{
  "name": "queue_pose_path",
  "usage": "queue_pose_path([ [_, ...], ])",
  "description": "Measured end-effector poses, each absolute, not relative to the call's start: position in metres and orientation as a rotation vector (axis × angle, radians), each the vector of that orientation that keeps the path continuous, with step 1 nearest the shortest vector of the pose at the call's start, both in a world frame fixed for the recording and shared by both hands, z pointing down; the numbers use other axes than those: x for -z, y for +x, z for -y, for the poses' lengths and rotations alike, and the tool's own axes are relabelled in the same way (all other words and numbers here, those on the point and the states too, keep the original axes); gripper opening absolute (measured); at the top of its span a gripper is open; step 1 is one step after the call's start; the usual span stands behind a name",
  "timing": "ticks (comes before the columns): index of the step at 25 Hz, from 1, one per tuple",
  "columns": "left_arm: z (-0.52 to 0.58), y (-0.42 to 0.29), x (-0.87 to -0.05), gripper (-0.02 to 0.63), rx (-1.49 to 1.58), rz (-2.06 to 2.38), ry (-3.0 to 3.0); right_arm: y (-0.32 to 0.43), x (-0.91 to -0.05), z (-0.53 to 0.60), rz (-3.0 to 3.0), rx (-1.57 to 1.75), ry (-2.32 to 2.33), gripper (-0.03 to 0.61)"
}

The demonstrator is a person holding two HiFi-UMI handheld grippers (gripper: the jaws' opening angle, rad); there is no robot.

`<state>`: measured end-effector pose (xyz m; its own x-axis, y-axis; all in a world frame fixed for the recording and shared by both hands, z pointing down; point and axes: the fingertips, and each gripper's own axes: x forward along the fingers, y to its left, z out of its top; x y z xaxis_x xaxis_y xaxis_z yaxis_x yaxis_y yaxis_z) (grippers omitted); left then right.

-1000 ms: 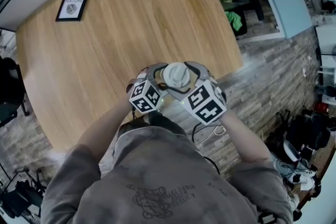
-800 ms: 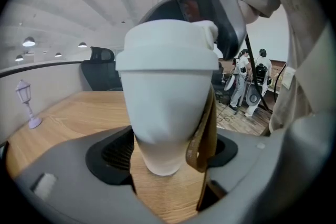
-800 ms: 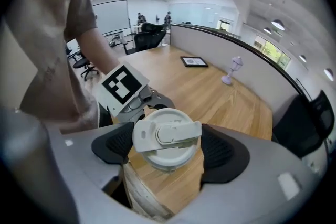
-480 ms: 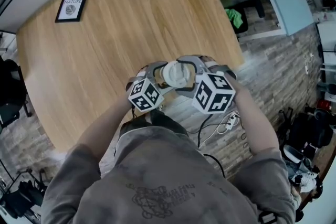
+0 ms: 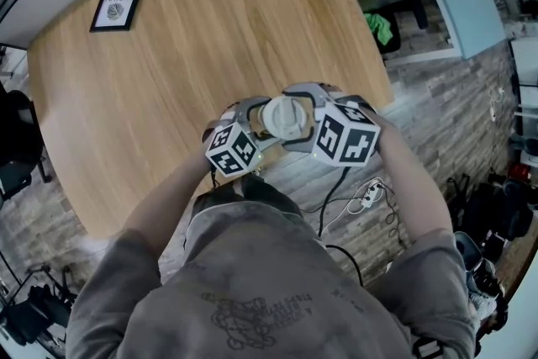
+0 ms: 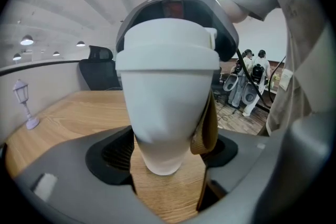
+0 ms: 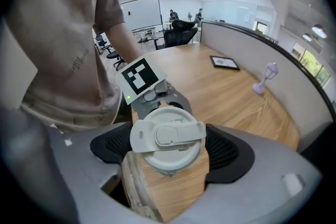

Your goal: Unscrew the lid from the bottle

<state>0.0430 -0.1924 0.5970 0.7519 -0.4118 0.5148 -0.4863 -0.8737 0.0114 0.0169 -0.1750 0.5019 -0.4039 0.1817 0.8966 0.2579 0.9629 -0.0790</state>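
L gripper (image 6: pixel 164 155) jaws clamp bottle (image 6: pixel 165 102) body, R gripper (image 7: pixel 169 150) jaws pinch lid (image 7: pixel 167 135); if L grip slips, bottle spins w/ lid, maybe drops

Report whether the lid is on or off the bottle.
On: the lid sits flush on the bottle, with no gap showing at the rim in the left gripper view.
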Motion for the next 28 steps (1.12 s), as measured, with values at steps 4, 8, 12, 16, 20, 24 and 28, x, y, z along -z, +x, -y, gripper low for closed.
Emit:
queue_pose_path([
  [4, 0.192, 0.044, -0.597, 0.359, -0.78, 0.709, 2.806, 0.013, -0.511, 0.172, 1.95, 0.079, -0.351, 0.446],
  [8, 0.192, 0.044, -0.598, 0.359, -0.782, 0.714, 2.807, 0.015, -0.513, 0.172, 1.903, 0.076, -0.372, 0.448],
  [12, 0.191, 0.044, -0.599, 0.359, -0.765, 0.714, 2.806, 0.015, -0.513, 0.173, 1.872, 0.088, -0.351, 0.453],
  [16, 0.198, 0.038, -0.598, 0.357, -0.697, 0.73, 2.754, 0.003, -0.492, 0.187, 1.958, 0.175, -0.217, 0.404],
  [20, 0.202, 0.036, -0.597, 0.359, -0.672, 0.742, 2.73, 0.004, -0.475, 0.187, 2.005, 0.106, -0.184, 0.264],
  [24, 0.198, 0.04, -0.597, 0.359, -0.715, 0.74, 2.762, 0.01, -0.483, 0.177, 2.004, 0.122, -0.174, 0.272],
  [28, 0.194, 0.042, -0.598, 0.359, -0.773, 0.736, 2.804, 0.011, -0.485, 0.18, 2.037, 0.161, -0.124, 0.411],
])
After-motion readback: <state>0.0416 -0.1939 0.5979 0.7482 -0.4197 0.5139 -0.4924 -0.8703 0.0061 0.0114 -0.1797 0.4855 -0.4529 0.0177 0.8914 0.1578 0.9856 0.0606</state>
